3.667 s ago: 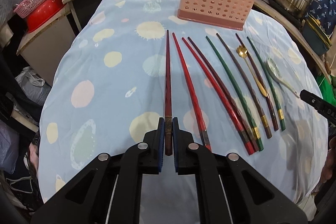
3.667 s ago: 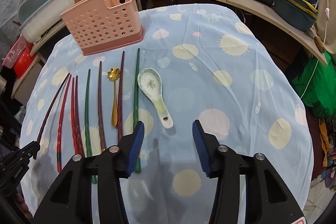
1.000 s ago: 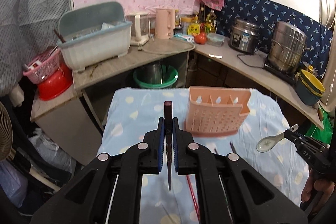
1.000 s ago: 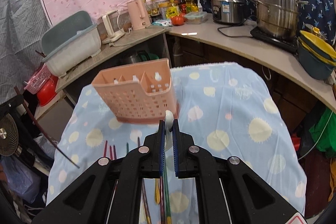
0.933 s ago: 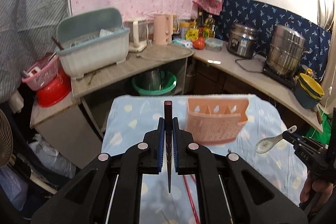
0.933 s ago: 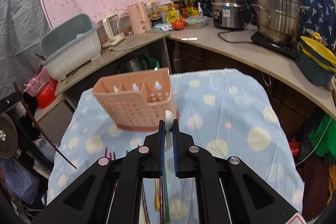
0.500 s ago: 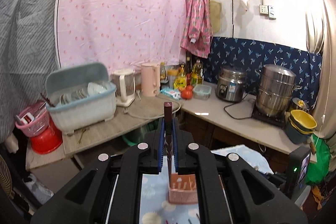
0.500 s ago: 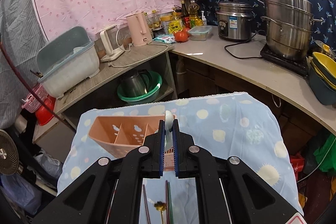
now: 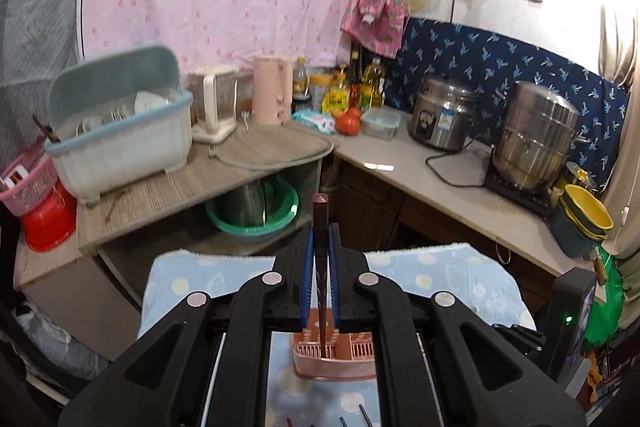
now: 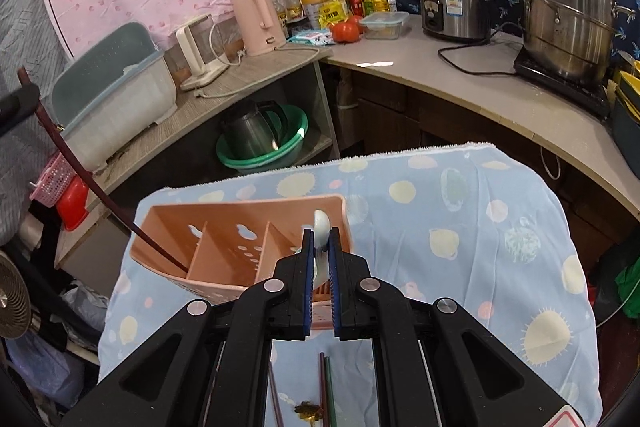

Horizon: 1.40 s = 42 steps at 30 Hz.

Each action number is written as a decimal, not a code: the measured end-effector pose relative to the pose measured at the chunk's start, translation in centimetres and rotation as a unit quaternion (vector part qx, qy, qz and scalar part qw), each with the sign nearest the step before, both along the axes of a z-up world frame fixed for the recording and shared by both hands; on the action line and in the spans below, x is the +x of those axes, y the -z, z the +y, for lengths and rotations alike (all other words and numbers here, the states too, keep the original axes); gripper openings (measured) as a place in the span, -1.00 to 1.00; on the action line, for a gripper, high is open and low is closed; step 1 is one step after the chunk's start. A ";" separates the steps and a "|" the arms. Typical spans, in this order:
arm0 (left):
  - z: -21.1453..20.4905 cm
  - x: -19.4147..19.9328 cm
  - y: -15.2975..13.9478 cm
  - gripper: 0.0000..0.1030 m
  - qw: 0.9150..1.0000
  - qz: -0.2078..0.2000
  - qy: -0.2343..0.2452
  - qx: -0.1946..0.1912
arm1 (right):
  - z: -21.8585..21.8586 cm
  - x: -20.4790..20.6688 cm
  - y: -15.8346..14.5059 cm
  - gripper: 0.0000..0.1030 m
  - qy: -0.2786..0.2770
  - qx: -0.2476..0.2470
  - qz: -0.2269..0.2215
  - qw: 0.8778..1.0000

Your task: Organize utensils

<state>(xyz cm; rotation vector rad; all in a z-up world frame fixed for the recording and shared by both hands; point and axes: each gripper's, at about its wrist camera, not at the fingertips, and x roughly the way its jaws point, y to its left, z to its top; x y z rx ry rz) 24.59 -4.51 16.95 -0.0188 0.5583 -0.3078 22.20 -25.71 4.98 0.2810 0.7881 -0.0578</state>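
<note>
Left gripper (image 9: 320, 267) clamped on a dark red chopstick (image 9: 321, 227), tip lowered into the leftmost compartment of the pink caddy (image 10: 224, 251) on the table (image 10: 460, 227). Right gripper (image 10: 320, 267) clamped on a white spoon (image 10: 321, 223) above the caddy's right compartment.

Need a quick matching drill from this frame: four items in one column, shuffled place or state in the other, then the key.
Items:
1. chopstick
2. spoon
3. holder
4. tomato

Places:
A. on the counter beside the bottles
B. clamped in the right claw
C. standing on the blue spotted cloth
D. clamped in the left claw, tip down in the holder's left end slot

Pairs: 1-D, 2-B, 3-C, 4-A
</note>
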 end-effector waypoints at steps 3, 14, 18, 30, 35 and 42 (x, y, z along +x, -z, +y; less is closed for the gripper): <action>0.4 0.4 1.9 -0.85 1.000 0.008 -0.010 -0.005 | 0.1 0.0 0.9 -0.81 0.005 -0.009 0.007 1.000; 1.9 -0.4 4.3 0.00 0.999 0.017 -0.046 0.008 | -0.5 -2.5 0.8 -0.59 0.022 -0.009 -0.007 1.000; 2.3 -1.6 5.0 0.00 0.998 0.027 -0.047 0.008 | -0.2 -3.9 0.5 -0.59 0.019 -0.012 -0.009 1.000; 4.3 -8.7 10.6 0.00 0.995 0.091 -0.044 0.010 | 0.6 -12.8 3.4 -0.59 0.008 -0.017 0.028 0.999; 5.1 -11.9 14.7 0.00 0.989 0.137 -0.047 0.022 | 1.2 -16.5 5.7 -0.59 0.000 -0.018 0.057 0.998; 5.6 -16.2 18.8 0.00 0.982 0.182 -0.045 0.032 | 2.5 -20.4 8.0 -0.59 -0.010 -0.025 0.084 0.996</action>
